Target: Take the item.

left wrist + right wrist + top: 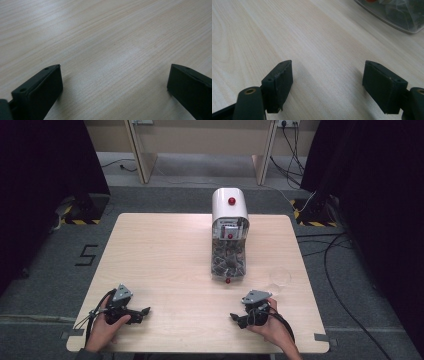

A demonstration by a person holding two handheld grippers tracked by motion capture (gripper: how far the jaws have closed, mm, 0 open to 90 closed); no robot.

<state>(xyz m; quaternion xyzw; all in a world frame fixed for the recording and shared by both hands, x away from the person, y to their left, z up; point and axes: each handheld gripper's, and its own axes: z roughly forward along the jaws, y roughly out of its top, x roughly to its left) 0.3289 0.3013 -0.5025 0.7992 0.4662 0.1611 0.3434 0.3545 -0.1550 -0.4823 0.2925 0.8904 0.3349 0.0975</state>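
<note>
Pale wood grain covers the table (165, 265), the largest thing we see, and most of its top lies bare: the whole left half and the strip along the near edge give open room to move. Toward the far edge, right of the middle, stands the dispenser (229, 232), a white domed box with a red knob on top; its clear front bin holds dark, crinkled packets and runs down toward the table's centre, ending in a small red knob. Near the right edge, just beside the bin's lower end, sits a clear plastic cup (279, 278), hard to make out against the wood.

Our left gripper (145, 310) rests by the near left corner, its jaws set wide apart with nothing between them but bare tabletop. Our right gripper (234, 316) lies by the near edge, right of the middle, jaws likewise spread with nothing held; the cup is near it and apart from it.
</note>
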